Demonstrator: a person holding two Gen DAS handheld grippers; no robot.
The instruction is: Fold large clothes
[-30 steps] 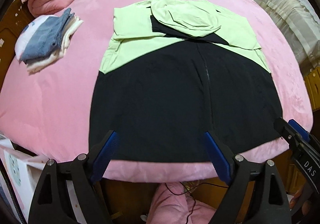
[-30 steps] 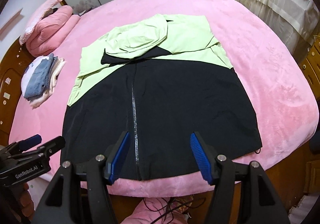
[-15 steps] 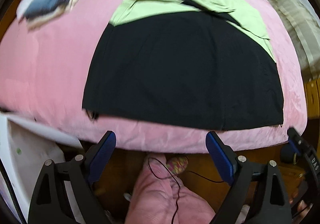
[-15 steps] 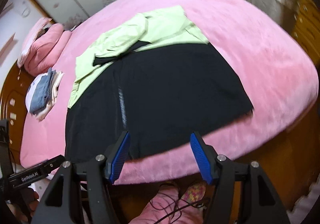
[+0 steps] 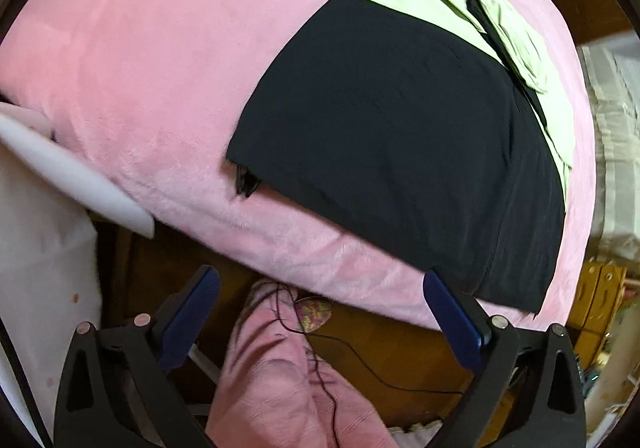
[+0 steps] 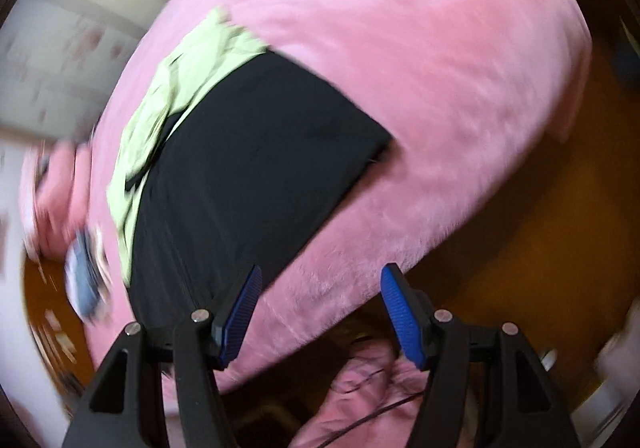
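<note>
A pink plush bed [image 5: 140,59] carries a black-and-green jacket [image 5: 400,119] lying flat.

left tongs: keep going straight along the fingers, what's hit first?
Probably the pink bed cover at the bed's near edge, just short of the black jacket hem. The left tongs are opening, nothing between them. Depth is unclear.

Even indoor light; right wrist view motion-blurred, both fisheye-warped at edges.

Two hand-held grippers, each with black plastic arms shaped like open triangles and small silver screws at the joints. The left gripper [image 5: 320,308] and right gripper [image 6: 320,312] both carry ribbed blue finger pads [image 6: 400,318].
</note>
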